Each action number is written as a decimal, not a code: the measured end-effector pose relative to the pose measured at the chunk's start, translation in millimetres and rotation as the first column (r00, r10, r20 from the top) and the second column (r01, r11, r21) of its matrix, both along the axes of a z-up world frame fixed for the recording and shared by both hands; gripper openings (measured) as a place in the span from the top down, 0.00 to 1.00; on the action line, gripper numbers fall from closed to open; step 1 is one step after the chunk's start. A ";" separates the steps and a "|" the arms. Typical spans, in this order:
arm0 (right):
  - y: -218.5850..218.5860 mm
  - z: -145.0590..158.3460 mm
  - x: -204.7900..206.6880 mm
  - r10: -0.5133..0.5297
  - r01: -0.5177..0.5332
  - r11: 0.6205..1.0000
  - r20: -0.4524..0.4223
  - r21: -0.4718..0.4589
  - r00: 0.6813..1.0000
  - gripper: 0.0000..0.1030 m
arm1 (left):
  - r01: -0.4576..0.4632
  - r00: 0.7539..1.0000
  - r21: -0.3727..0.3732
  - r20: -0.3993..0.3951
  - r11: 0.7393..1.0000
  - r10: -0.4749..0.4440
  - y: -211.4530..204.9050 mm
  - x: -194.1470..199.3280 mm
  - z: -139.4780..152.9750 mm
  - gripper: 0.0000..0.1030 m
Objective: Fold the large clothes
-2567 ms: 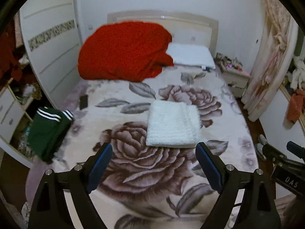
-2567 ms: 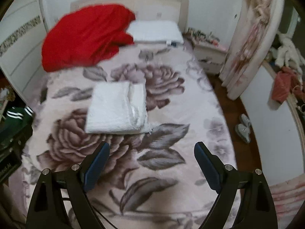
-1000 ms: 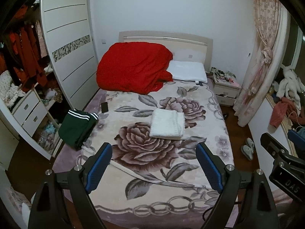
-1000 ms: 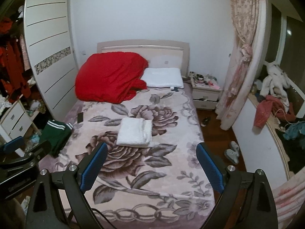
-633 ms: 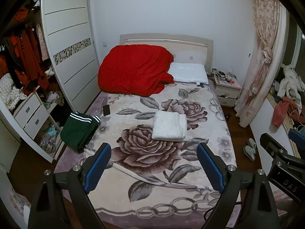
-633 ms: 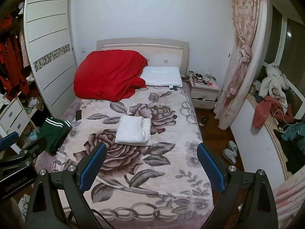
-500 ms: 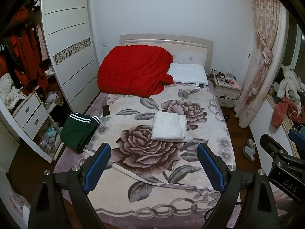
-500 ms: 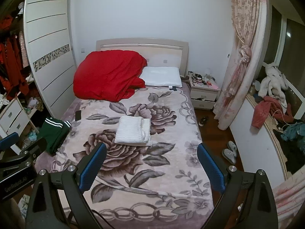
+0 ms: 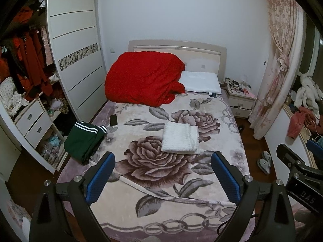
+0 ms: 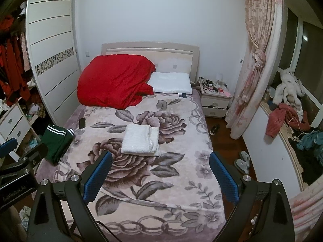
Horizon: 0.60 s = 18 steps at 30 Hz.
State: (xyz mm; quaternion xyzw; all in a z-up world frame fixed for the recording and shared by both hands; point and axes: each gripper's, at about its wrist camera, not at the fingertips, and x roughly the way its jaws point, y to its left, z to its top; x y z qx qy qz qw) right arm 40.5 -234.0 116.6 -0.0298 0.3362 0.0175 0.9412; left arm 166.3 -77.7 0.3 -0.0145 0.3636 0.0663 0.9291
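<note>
A folded white fluffy garment (image 9: 180, 139) lies in a neat rectangle on the middle of the flower-print bed blanket (image 9: 161, 181); it also shows in the right wrist view (image 10: 140, 139). A dark green garment with white stripes (image 9: 84, 141) lies on the bed's left edge, also seen in the right wrist view (image 10: 57, 141). My left gripper (image 9: 163, 165) is open and empty, held well back from the foot of the bed. My right gripper (image 10: 160, 164) is open and empty, also far from the white garment.
A red quilt (image 9: 143, 78) and a white pillow (image 9: 200, 81) lie at the headboard. A phone (image 9: 113, 119) lies on the bed's left side. A wardrobe (image 9: 74, 60) stands left, a nightstand (image 9: 240, 100) and curtain (image 9: 280, 60) right, slippers (image 9: 264, 161) on the floor.
Both grippers have pulled back and up from the bed, so the folded white garment looks much smaller. In the last half second little has moved.
</note>
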 end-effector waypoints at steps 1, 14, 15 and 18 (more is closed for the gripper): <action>0.7 0.6 0.9 0.002 -0.002 1.000 0.000 0.001 1.000 0.05 | -0.001 1.000 0.001 0.001 1.000 0.001 0.1 -0.4 -0.1 0.06; -0.9 2.5 10.1 0.008 -0.008 1.000 0.005 -0.004 1.000 0.04 | -0.001 1.000 -0.002 -0.001 1.000 0.001 0.7 -1.2 -0.5 0.05; -1.7 2.1 10.4 0.009 -0.009 1.000 0.006 -0.004 1.000 0.04 | -0.002 1.000 -0.003 -0.001 1.000 0.002 1.1 -1.2 0.1 0.05; -0.1 3.1 10.9 0.012 -0.012 1.000 0.005 -0.003 1.000 0.04 | 0.001 1.000 -0.001 0.000 1.000 -0.001 1.4 -1.3 -0.3 0.05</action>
